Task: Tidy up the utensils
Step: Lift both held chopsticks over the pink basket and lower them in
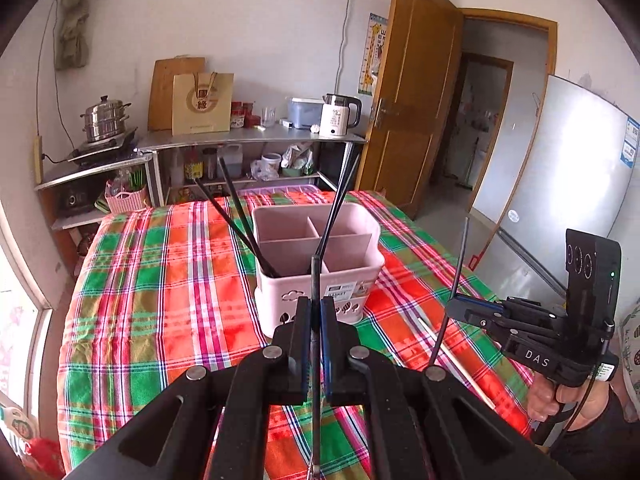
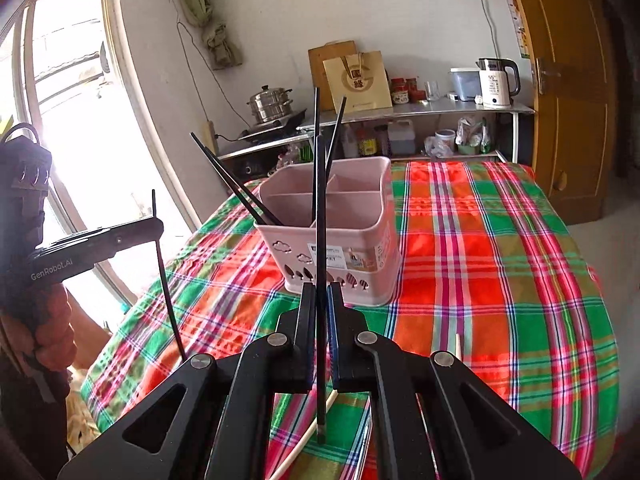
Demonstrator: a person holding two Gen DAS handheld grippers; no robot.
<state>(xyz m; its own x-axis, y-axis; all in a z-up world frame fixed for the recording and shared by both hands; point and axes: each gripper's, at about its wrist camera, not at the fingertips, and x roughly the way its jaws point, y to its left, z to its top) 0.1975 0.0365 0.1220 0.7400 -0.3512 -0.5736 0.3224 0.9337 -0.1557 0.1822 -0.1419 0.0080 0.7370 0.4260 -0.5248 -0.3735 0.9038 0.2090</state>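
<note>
White plaster walls (image 1: pixel 248 20) close in a small room lit by daylight from a tall window (image 2: pixel 76 92), so bright its panes wash out. A steel shelf unit (image 1: pixel 256 140) along the far wall carries a stacked steamer pot (image 1: pixel 105 118), a paper bag (image 1: pixel 203 103) and a white kettle (image 1: pixel 339 115). A wooden door (image 1: pixel 416 88) stands open beside a grey fridge (image 1: pixel 560 184). The plaid tablecloth (image 1: pixel 160 280) covers what seems a table.
</note>
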